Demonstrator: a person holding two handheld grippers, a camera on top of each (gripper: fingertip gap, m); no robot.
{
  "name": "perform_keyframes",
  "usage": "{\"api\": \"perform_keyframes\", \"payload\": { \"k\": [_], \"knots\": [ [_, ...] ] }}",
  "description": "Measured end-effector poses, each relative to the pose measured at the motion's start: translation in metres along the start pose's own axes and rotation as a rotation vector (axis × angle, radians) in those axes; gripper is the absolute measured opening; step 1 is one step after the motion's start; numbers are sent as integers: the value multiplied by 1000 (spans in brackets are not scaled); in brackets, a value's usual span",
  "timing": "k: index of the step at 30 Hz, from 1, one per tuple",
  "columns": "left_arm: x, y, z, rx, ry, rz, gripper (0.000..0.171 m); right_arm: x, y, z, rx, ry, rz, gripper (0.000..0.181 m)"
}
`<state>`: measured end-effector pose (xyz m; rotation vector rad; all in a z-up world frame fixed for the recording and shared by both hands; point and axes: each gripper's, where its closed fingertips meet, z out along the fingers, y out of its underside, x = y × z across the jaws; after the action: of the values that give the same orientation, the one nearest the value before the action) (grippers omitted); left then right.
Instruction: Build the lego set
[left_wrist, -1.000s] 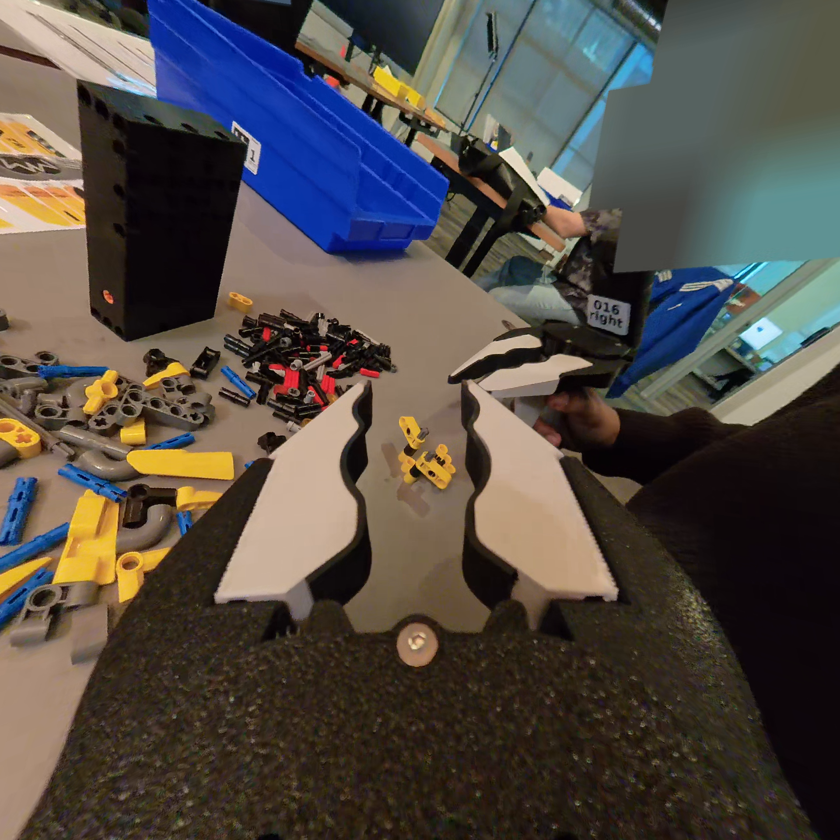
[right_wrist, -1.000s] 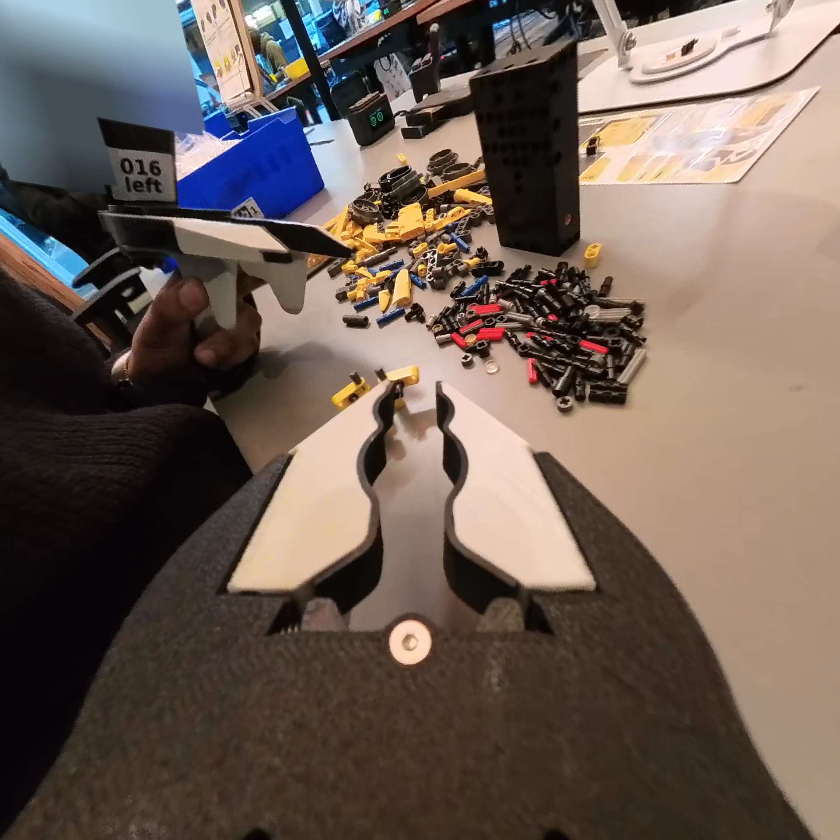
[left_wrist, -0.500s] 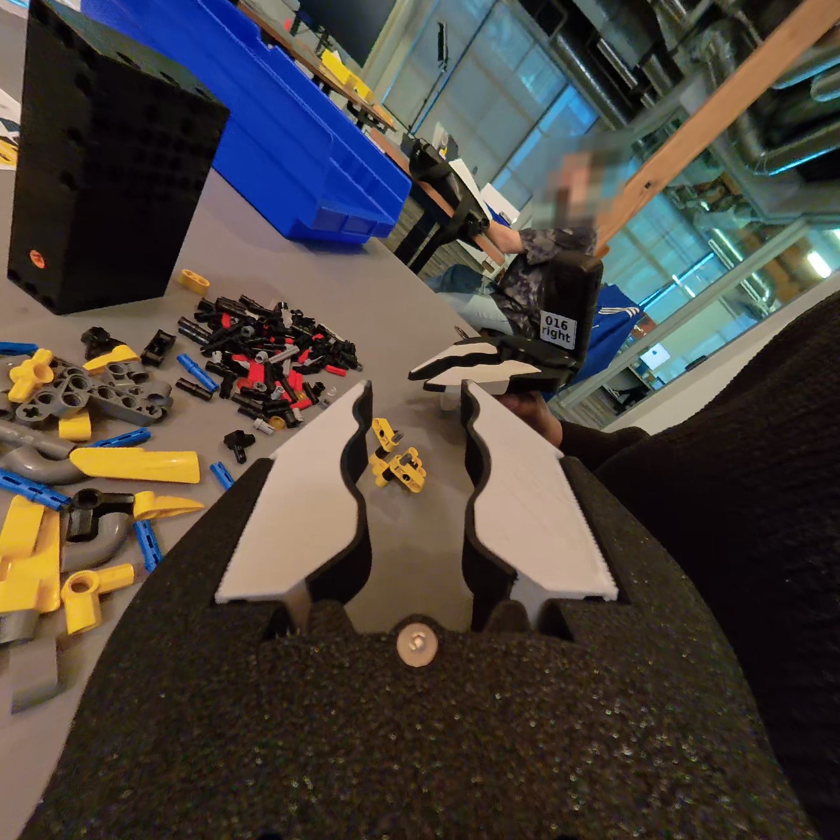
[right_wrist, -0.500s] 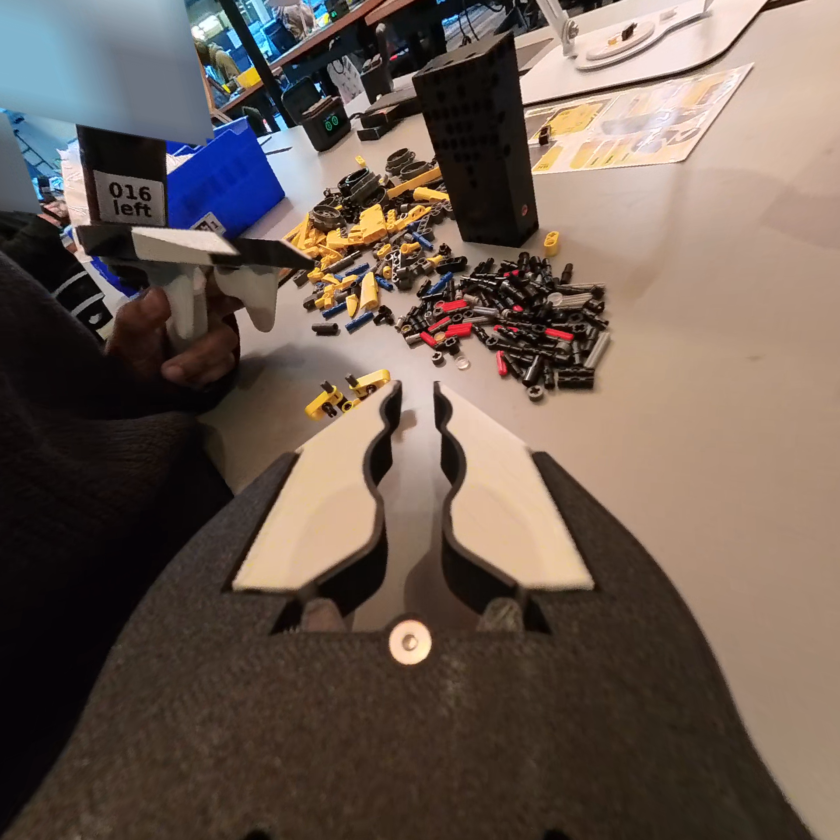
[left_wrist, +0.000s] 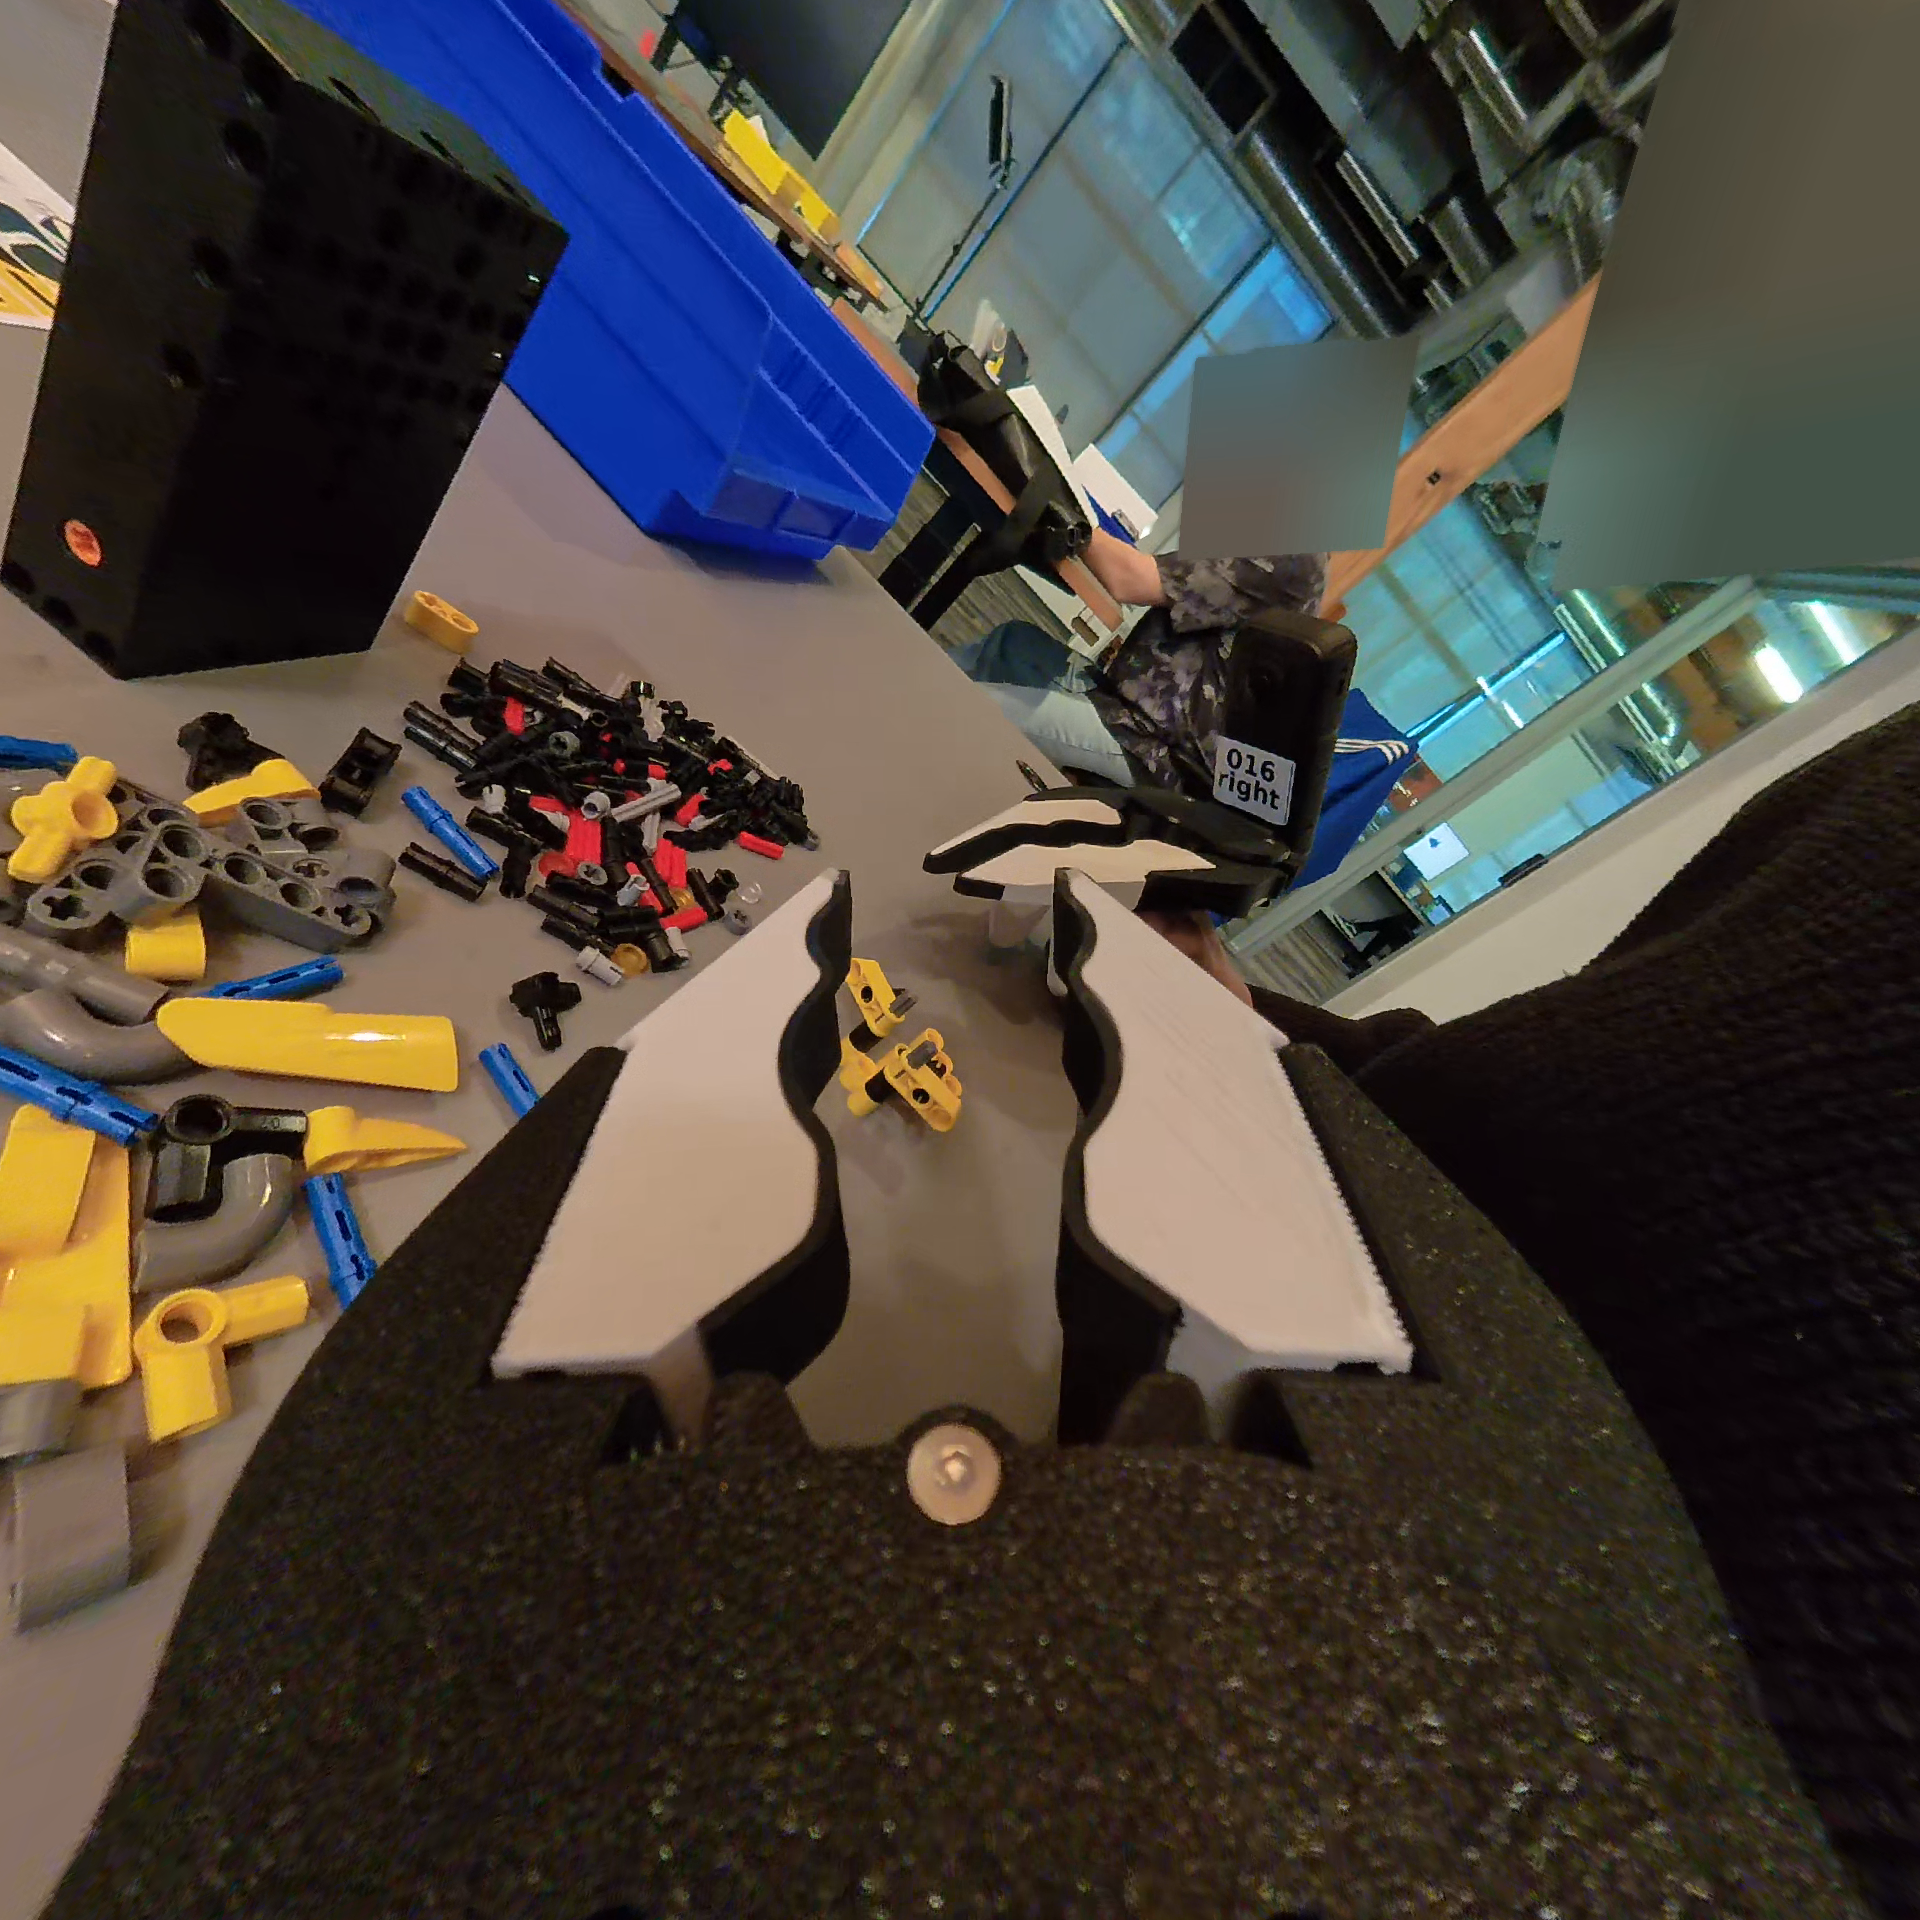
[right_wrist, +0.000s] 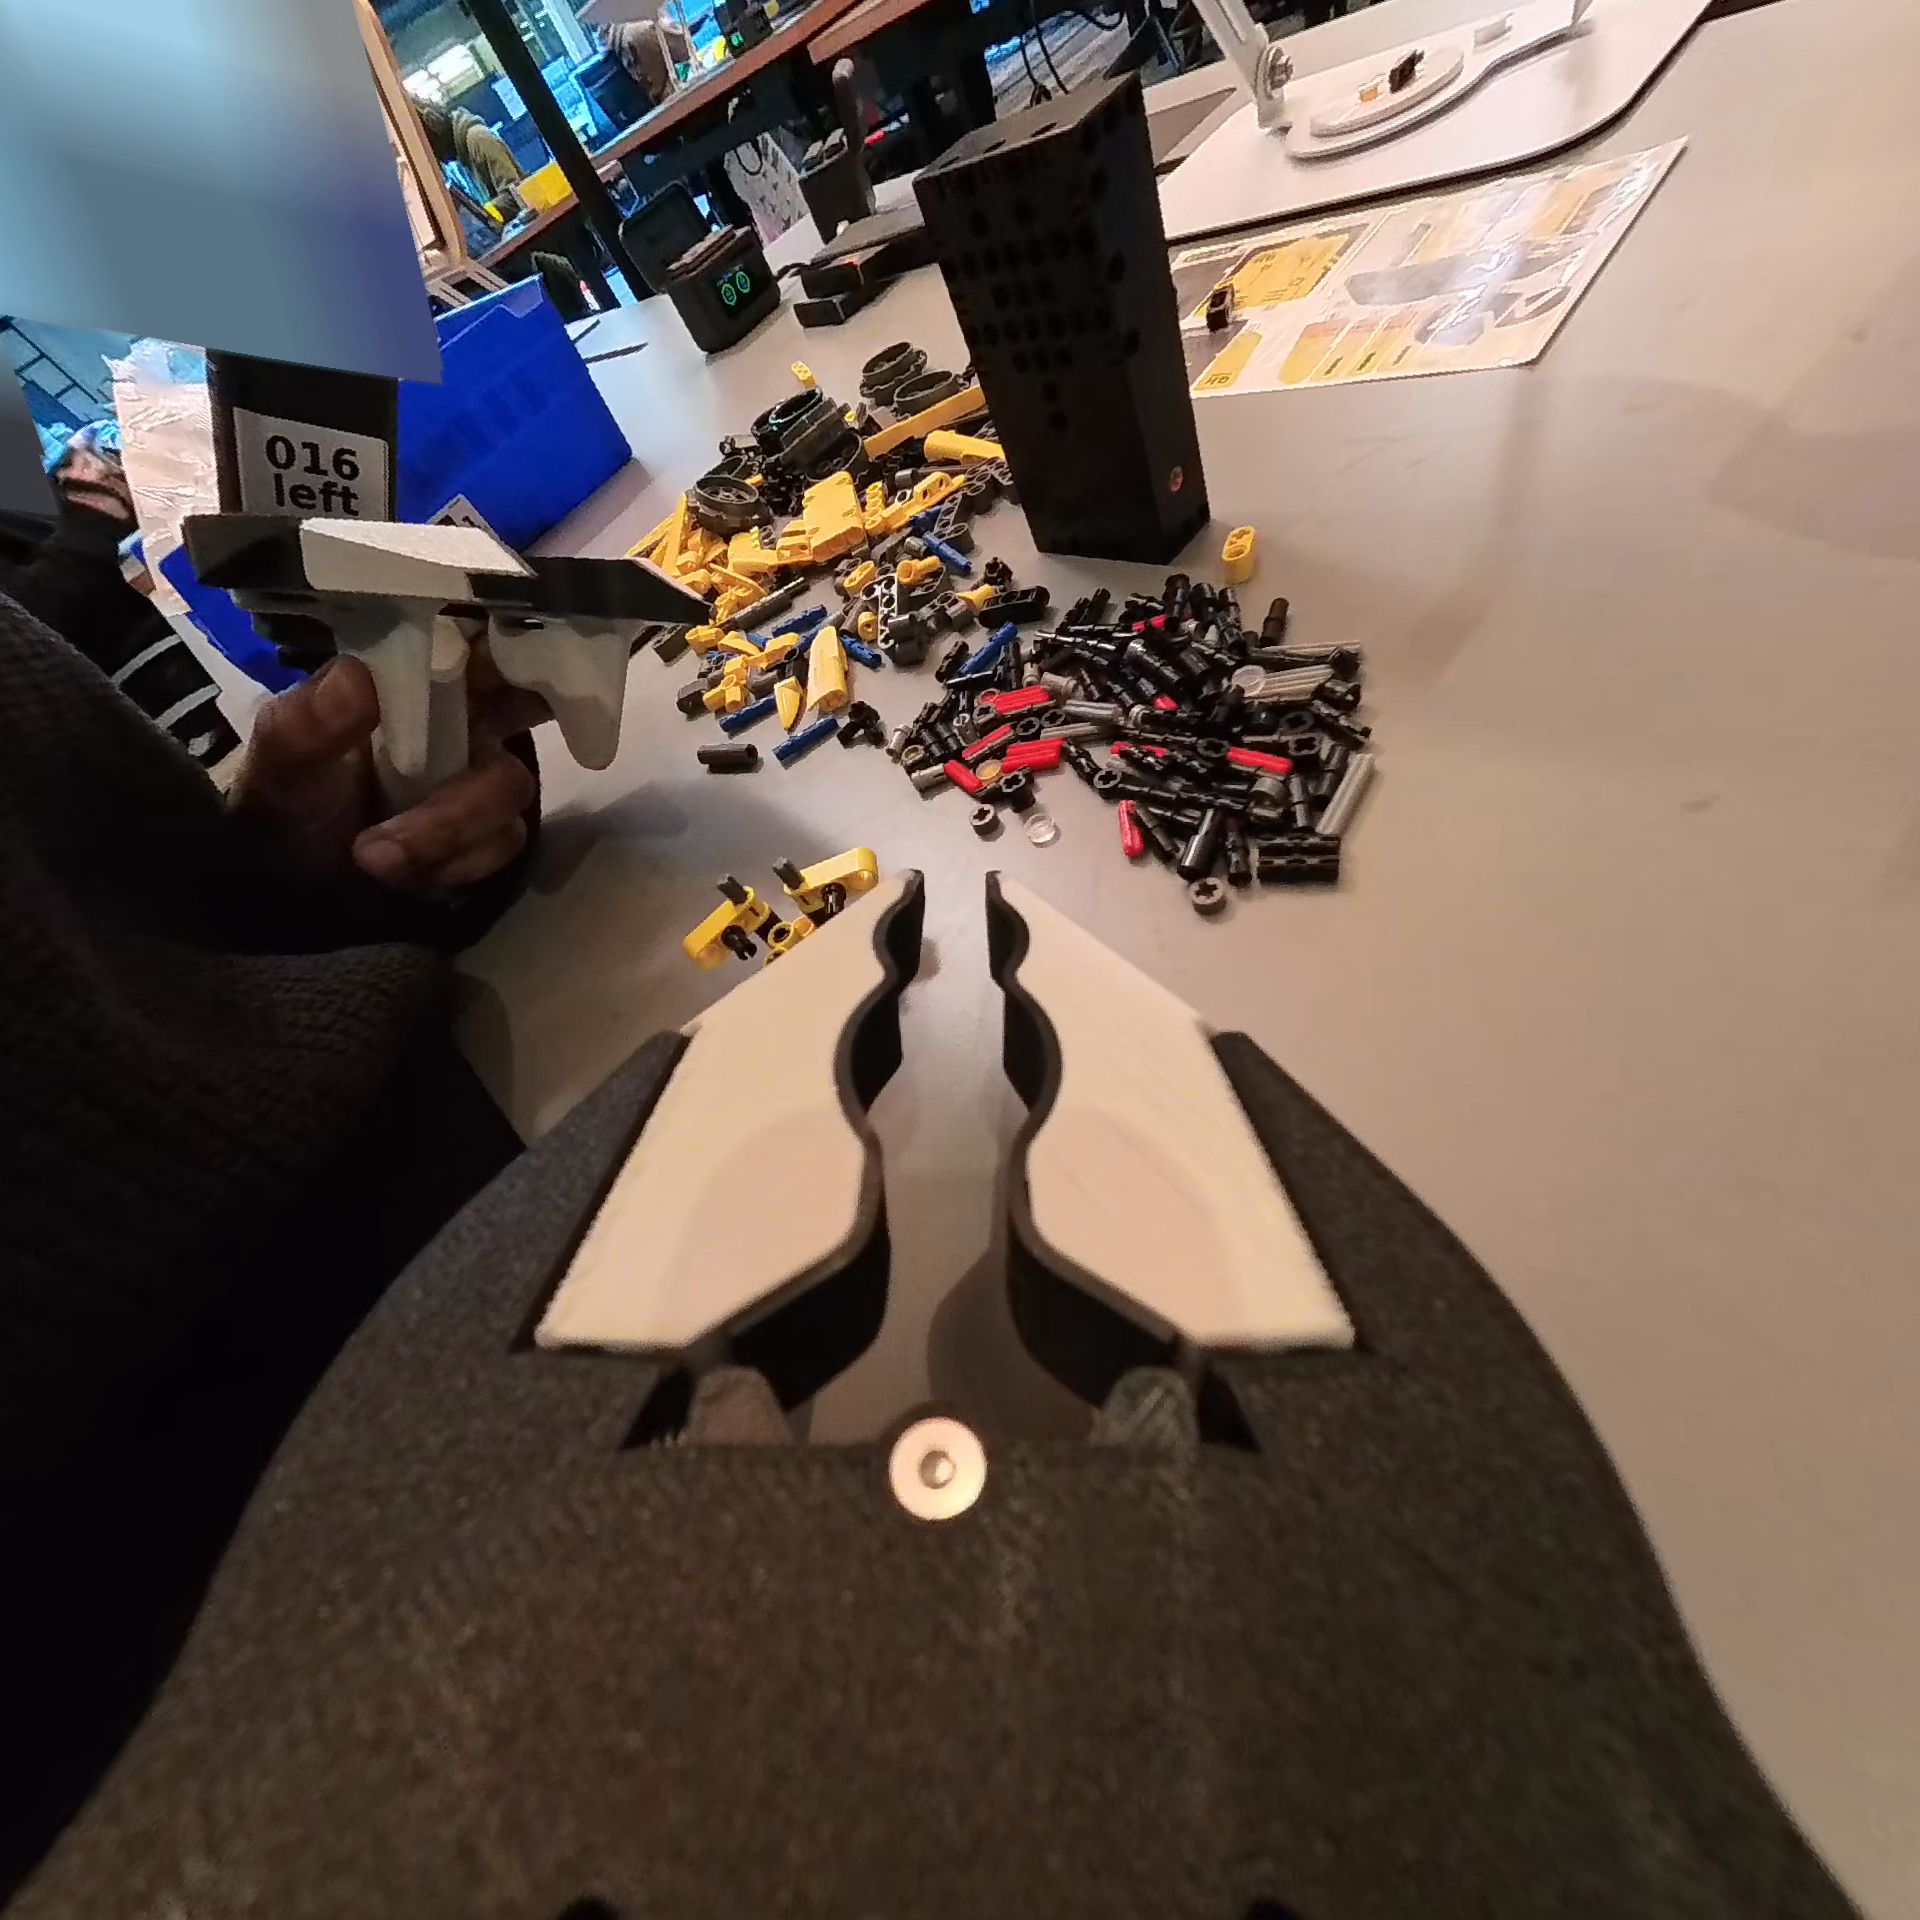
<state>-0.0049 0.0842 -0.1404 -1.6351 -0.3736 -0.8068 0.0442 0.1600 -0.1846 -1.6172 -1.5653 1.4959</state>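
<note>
A small yellow assembly of beams with black pins (left_wrist: 899, 1049) lies on the grey table (left_wrist: 675, 644). My left gripper (left_wrist: 948, 894) is open and empty, held above the table, and the assembly shows between its fingers. My right gripper (right_wrist: 953, 888) is empty, its jaws only a narrow gap apart. It hovers low over the table, with the yellow assembly (right_wrist: 790, 904) just left of its left fingertip. Each gripper shows in the other's view: the right one (left_wrist: 1039, 847) past the assembly, the left one (right_wrist: 681, 608) held in a hand.
A pile of black, red and grey pins (right_wrist: 1143, 727) and a pile of yellow, grey and blue parts (right_wrist: 831, 561) lie beyond. A tall black perforated block (right_wrist: 1070, 312) stands behind them. A blue bin (left_wrist: 675, 312) is near the table edge, and a printed sheet (right_wrist: 1403, 281) at far right. Left tips to right tips: about 11 centimetres.
The left gripper has tilted and shifted, so the yellow assembly sits closer in between its fingers. The right gripper's jaws have narrowed slightly and it has drifted a little right of the assembly.
</note>
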Motion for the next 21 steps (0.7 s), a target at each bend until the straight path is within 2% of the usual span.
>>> {"api": "perform_keyframes", "payload": {
  "k": [21],
  "knots": [
    [-2,1,0,0,-3,-27,38,1,2,1,-14,-5,17,11]
  ]
}}
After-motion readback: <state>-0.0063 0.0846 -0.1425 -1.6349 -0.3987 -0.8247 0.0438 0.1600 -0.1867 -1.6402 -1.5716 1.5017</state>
